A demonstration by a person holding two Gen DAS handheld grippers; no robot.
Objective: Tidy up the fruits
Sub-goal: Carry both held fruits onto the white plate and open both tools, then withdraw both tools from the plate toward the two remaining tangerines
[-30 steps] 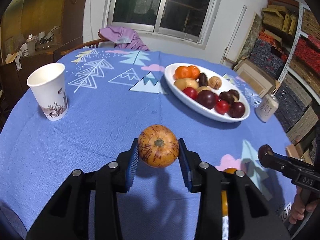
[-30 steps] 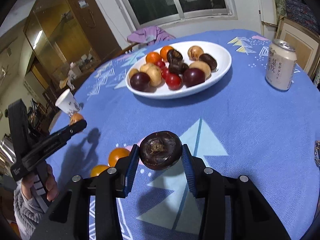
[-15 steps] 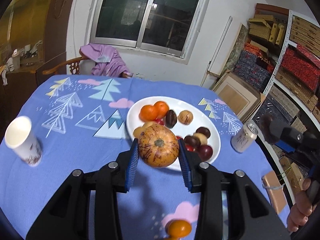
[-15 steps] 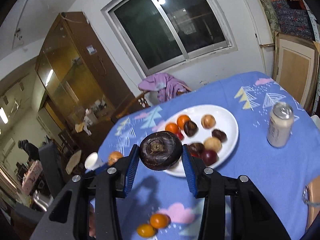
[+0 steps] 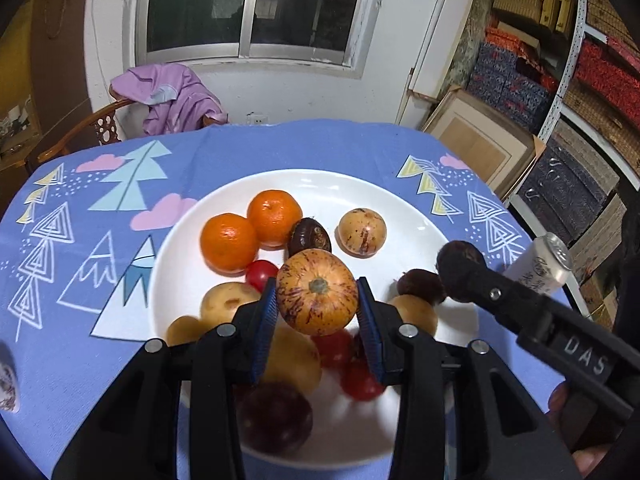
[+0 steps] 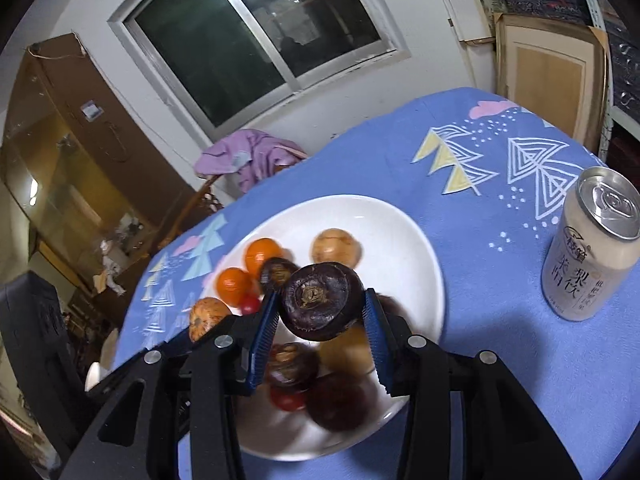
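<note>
dim indoor light, dark window (image 5: pixel 248 4) with lamp glare, fisheye-warped edges, near fruit blurred.

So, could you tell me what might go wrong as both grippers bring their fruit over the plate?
The left gripper and right gripper hover close together above the white plate, so they might collide. The speckled orange fruit or dark purple fruit may land on crowded fruit and roll off.
</note>
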